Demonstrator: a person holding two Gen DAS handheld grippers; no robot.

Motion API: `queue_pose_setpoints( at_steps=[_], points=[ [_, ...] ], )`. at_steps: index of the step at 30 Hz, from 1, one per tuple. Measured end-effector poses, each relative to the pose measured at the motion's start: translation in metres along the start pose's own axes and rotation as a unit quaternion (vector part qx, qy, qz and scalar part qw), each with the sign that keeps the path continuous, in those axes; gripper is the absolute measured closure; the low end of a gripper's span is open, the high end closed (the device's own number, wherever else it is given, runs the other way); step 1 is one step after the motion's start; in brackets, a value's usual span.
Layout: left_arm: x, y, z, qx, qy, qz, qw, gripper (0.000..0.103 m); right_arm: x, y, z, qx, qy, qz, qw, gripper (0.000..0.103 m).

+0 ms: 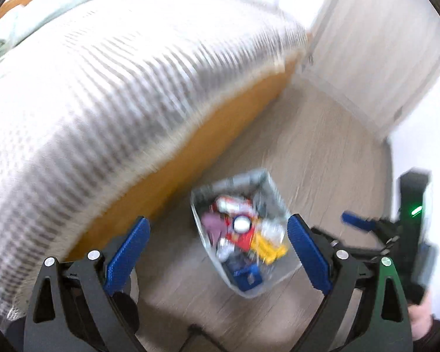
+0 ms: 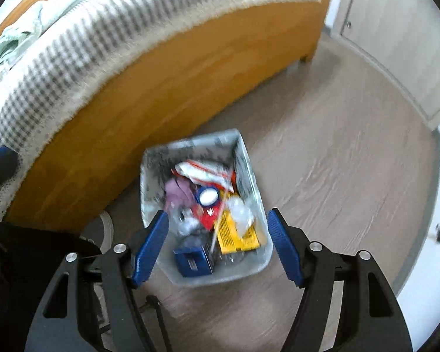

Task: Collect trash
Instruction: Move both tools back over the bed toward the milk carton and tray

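Trash [image 2: 214,205] lies in a bin [image 2: 249,158] beside the bed [image 2: 167,67].

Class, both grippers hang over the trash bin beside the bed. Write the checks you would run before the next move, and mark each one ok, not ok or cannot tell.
1. Left gripper jaws open, nothing between them: ok.
2. Right gripper jaws open and empty: ok.
3. Bin upright on the floor: ok.
4. Trash sits inside the bin, including a yellow packet and a blue box: ok.
5. Floor around the bin free of loose trash: ok in the part that shows.
6. Trash left on the bed: cannot tell, the views are blurred.
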State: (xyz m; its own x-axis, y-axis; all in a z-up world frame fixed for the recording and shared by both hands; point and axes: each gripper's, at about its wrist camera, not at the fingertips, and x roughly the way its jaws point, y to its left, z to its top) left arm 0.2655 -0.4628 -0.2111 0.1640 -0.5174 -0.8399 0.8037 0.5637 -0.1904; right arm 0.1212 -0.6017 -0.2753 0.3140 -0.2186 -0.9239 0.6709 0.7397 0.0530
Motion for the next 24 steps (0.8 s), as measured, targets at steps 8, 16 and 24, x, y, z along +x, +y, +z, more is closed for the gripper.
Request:
queue_pose_setpoints(
  at_steps=[8,16,24],
  points=[
    [-0.114,0.108,0.021,-0.049,-0.126,0.034,0.9903,0.009,-0.043,0.070,0.041,-0.035,-0.055,0.006,0.998,0.036],
    [-0.149,0.265,0.004,-0.147,-0.179,0.093,0.9683,0.008,-0.065,0.209,0.082,-0.158,-0.097,0.019,0.983,0.036],
    [-0.197,0.423,0.027,-0.261,-0.222,0.148,0.9278,0.008,-0.086,0.382,0.139,-0.322,-0.179,-0.015,0.930,0.027]
  ],
)
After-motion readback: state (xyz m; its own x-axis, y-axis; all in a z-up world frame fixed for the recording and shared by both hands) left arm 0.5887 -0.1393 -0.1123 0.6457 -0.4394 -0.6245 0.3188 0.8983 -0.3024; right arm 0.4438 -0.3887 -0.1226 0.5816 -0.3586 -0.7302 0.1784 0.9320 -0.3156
